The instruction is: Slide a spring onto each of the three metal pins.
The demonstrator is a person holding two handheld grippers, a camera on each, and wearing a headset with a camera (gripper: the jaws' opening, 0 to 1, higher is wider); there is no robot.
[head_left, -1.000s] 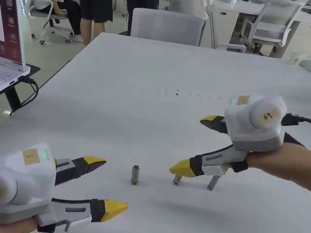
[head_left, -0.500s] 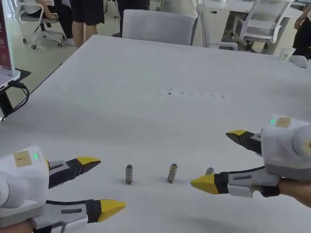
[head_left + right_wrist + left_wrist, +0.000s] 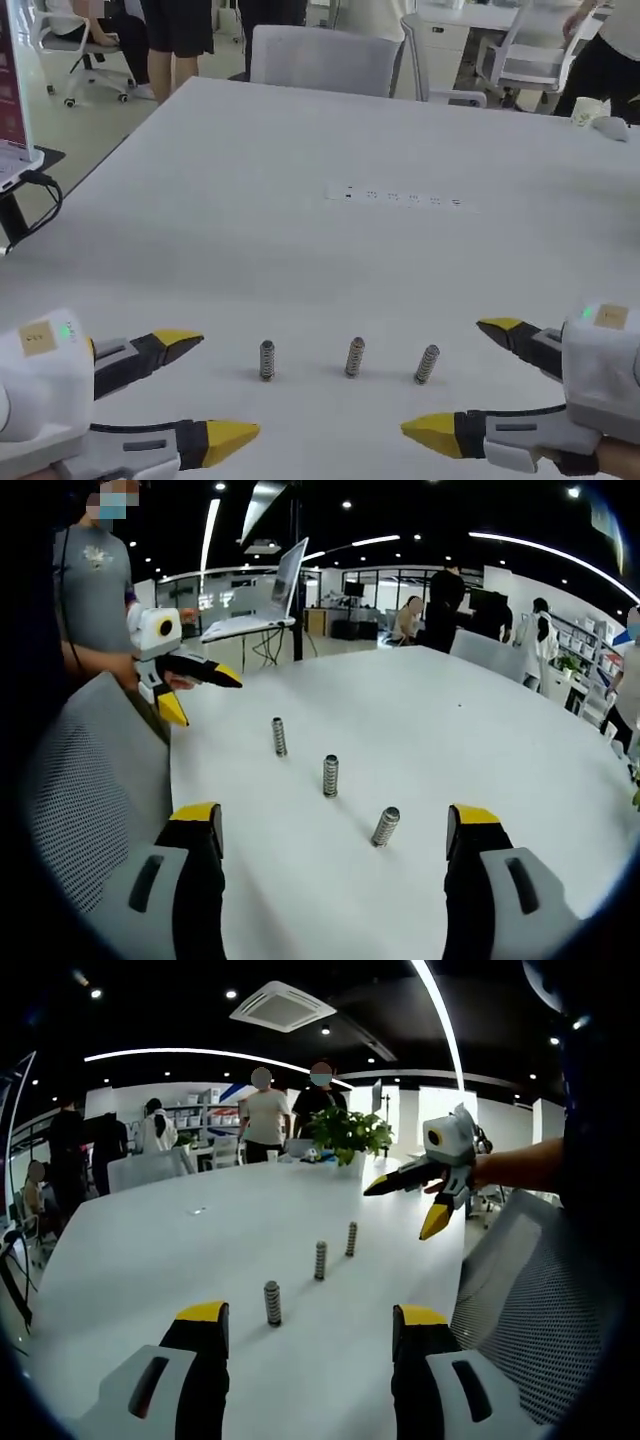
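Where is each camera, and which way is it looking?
Head view: on the person's head, looking down at the table and springs; left gripper and right gripper, both open, at the bottom.
Left gripper view: on the left gripper, looking past its jaws toward the right gripper.
Right gripper view: on the right gripper, facing the left gripper.
Both gripper views share the springs, seen from opposite ends.

No writing can be made out. A pale sticker (image 3: 37, 338) sits on top of the left gripper (image 3: 215, 385) and a second sticker (image 3: 610, 317) on the right gripper (image 3: 452, 377); their marks are too small to read.
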